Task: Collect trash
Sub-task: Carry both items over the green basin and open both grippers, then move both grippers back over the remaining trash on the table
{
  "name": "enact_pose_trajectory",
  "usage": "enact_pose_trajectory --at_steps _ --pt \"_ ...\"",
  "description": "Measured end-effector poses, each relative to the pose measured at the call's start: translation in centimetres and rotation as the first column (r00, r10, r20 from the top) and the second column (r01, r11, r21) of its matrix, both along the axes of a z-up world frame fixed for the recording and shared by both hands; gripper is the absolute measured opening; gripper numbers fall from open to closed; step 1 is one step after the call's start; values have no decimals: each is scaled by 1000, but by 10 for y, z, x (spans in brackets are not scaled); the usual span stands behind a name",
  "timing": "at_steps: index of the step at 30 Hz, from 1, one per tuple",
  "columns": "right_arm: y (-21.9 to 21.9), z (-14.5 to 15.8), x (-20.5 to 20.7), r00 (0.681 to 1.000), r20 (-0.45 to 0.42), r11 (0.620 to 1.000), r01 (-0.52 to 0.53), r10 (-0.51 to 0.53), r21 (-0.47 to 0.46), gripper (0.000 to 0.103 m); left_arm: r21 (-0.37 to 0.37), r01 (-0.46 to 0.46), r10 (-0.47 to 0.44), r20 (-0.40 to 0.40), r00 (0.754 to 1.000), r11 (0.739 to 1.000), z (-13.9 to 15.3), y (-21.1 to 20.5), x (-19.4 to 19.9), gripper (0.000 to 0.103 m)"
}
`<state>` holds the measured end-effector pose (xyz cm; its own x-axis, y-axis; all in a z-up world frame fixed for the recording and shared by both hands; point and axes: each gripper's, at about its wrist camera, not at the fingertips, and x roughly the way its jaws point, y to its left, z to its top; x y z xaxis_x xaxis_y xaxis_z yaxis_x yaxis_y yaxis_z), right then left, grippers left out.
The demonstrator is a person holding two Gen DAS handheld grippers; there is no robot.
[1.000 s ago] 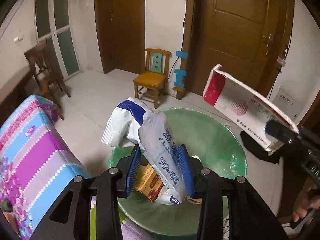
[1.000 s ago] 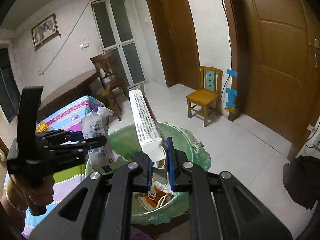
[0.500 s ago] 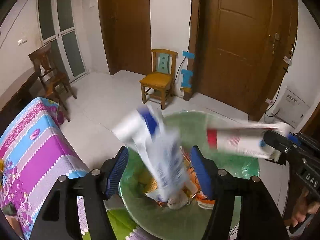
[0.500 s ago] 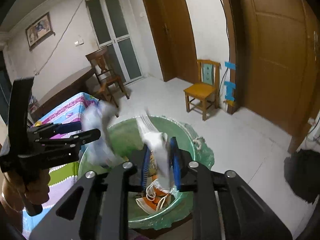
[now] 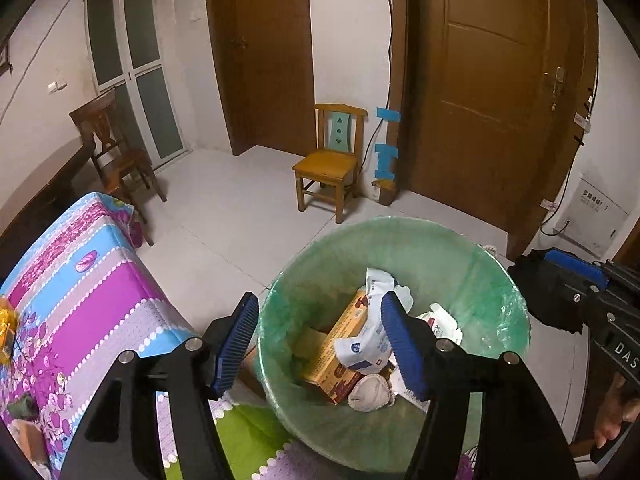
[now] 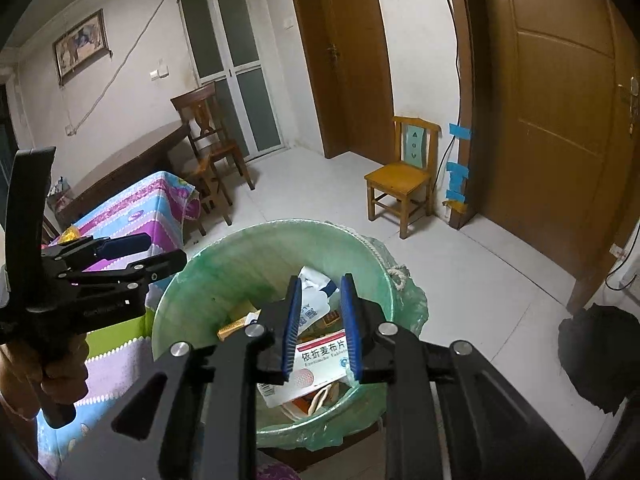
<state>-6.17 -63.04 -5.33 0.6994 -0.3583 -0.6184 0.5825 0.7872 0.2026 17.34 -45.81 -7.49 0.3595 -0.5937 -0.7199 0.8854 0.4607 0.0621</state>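
A bin with a green liner [image 5: 400, 225] [image 6: 240, 236] stands below both grippers. My left gripper [image 5: 320, 300] hangs open over its near rim with nothing between the blue pads; it also shows at the left in the right wrist view [image 6: 132, 252]. My right gripper [image 6: 321, 280] stands slightly open above the bin, holding nothing; its tip shows at the right [image 5: 536, 264]. Inside the bin lie a white and blue wipes pack [image 5: 364, 344] [image 6: 316, 304], a white and red medicine box [image 6: 320, 360], an orange carton [image 5: 340, 352] and a face mask [image 5: 370, 398].
A table with a striped purple and blue cloth [image 5: 72, 288] stands left of the bin. A small yellow chair [image 5: 328, 168] sits by the brown doors, and a dark wooden chair [image 5: 116, 152] further left. A black bag [image 6: 600, 352] lies on the floor at right.
Both grippers have opened. The wipes pack left the left gripper and the medicine box left the right gripper; both fell into the bin and lie there now.
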Motion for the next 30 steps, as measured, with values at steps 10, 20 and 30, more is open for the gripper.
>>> enact_pose_trajectory --at_steps 10,20,30 --pt "13 7 5 1000 -7 999 7 -8 -49 19 -3 -3 3 53 999 1000 0 8 -17 65" --pt "35 5 9 1000 23 994 5 -3 -113 40 13 -88 86 128 988 996 -17 62 -30 74" --pt "74 11 24 988 146 991 -35 54 -130 60 -71 -259 265 110 958 963 -3 170 -12 77"
